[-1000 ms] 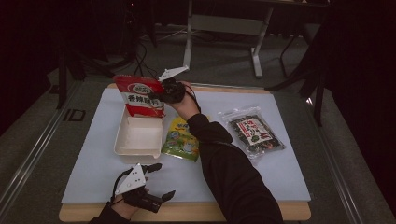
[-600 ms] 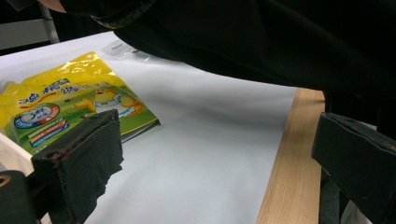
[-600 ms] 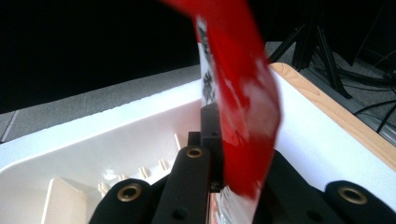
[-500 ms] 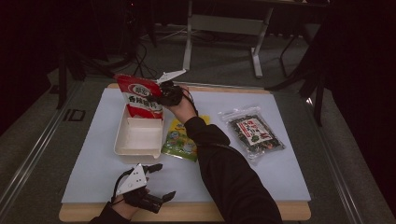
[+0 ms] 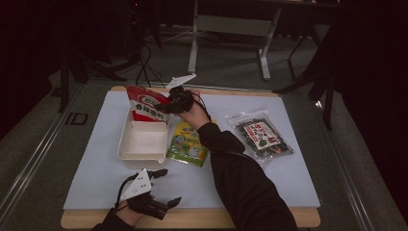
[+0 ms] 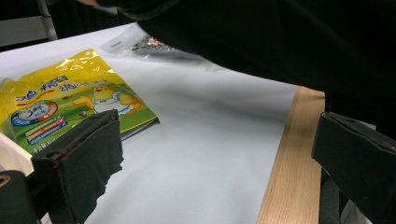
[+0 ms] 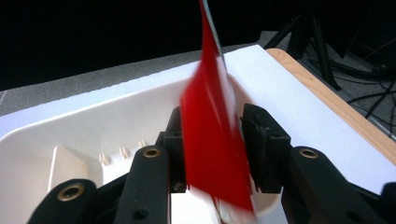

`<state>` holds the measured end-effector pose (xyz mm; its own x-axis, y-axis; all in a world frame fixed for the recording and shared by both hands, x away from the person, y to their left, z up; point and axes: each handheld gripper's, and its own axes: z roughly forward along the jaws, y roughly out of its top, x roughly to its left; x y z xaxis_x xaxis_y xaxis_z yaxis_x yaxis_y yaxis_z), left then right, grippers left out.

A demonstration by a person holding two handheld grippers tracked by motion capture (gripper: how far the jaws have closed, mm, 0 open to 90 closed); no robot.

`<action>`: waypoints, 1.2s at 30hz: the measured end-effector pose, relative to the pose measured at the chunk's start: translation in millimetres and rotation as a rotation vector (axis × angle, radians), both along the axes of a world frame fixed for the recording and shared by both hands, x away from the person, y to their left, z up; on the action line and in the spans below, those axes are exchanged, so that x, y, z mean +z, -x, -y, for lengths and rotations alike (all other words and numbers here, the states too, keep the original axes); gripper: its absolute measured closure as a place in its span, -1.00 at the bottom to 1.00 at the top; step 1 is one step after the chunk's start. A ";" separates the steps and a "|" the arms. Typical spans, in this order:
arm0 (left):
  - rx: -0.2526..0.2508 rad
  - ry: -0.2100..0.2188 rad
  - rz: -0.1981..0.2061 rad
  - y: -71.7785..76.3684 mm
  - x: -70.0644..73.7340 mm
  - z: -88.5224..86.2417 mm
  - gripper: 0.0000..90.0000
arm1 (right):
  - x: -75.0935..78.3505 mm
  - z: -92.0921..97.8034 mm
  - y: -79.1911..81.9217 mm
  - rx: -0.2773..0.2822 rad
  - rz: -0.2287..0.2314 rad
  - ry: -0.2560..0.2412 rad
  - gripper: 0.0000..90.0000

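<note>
Over white tray (image 5: 143, 144) | red packet (image 5: 146, 107), white label, upright | right hand-held gripper (image 7: 212, 135) clamped

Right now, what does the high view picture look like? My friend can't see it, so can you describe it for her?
The right gripper holds a red snack packet at the far end of a white tray on a white table mat. A yellow-green packet lies beside the tray and a clear seaweed packet farther right. The left gripper rests open near the front edge.
</note>
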<state>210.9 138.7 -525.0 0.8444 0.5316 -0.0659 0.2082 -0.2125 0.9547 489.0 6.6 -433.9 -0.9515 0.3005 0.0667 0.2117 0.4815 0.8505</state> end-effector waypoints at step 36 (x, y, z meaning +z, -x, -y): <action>-0.031 0.024 0.002 -1.3 -4.4 3.5 -0.93 | 7.8 190.5 40.7 -0.209 0.052 0.002 0.41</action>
<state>212.3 135.3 -529.4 0.8608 0.5031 -0.0769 0.2001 -0.1957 0.9600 448.4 -183.9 -426.1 -0.8708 0.4913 0.0188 0.2630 0.4332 0.8621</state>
